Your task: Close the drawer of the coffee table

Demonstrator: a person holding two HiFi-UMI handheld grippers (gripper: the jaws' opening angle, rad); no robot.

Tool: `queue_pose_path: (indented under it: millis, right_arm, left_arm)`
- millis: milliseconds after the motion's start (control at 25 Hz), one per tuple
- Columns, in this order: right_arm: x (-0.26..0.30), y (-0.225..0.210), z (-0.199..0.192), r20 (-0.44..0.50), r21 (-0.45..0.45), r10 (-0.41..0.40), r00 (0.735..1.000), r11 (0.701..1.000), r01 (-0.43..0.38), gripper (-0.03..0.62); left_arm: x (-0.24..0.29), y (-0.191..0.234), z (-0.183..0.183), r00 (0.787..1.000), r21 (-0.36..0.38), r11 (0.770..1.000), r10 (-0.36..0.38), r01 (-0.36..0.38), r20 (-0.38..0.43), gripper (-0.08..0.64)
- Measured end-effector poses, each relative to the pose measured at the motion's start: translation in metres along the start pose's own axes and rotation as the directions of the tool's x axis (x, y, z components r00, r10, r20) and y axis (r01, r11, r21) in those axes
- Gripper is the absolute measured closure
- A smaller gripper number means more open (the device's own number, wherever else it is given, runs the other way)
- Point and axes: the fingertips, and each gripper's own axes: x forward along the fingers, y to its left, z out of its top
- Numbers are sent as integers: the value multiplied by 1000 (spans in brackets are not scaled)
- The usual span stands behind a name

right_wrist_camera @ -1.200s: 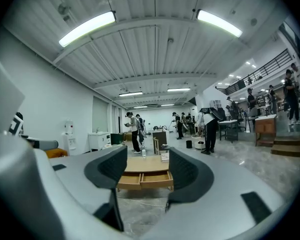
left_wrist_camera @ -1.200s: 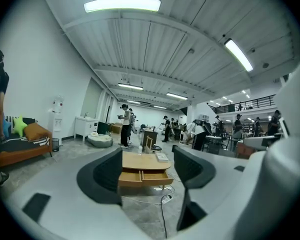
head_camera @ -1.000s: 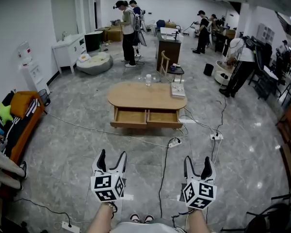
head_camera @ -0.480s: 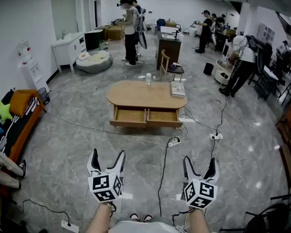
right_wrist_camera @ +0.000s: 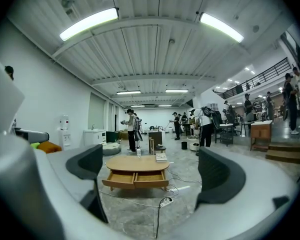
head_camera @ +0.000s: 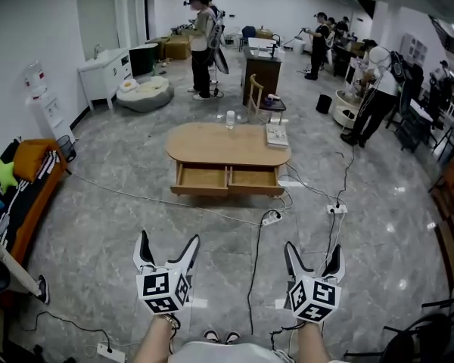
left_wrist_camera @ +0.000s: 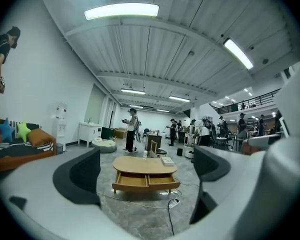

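Orange sofa [head_camera: 47, 199] — white power strip [head_camera: 271, 218]

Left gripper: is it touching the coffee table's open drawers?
Apart. The head view shows the left gripper well short of the drawers, grey floor between them; its jaws have just been opening, nothing between them.

Looks like a big open lab or studio hall dressed up with home furniture. Has a polished grey stone floor [head_camera: 113, 233], bare white walls [head_camera: 23, 36] and a high ribbed ceiling [left_wrist_camera: 155, 49] with strip lights [left_wrist_camera: 121, 11]. Holds living-room pieces set well apart: a wooden coffee table [head_camera: 228, 145], an orange sofa [head_camera: 32, 181] with cushions [head_camera: 4, 176], a floor cushion [head_camera: 144, 94], a white cabinet [head_camera: 106, 72], a water dispenser [head_camera: 44, 100]. Shows cables [head_camera: 251, 278] and power strips [head_camera: 271, 219] trailing over the floor, several people [head_camera: 200, 40] standing in small groups at the far end, and a railed upper gallery [right_wrist_camera: 262, 78].
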Motion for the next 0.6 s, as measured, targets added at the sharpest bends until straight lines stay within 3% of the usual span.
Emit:
queue_pose_path:
  millis: [600]
  right_arm:
    - [11, 31, -7, -1, 12, -27, 1000, 1000, 27, 5]
  left_arm:
    - [15, 46, -12, 999, -20, 999, -27, 26, -35, -17]
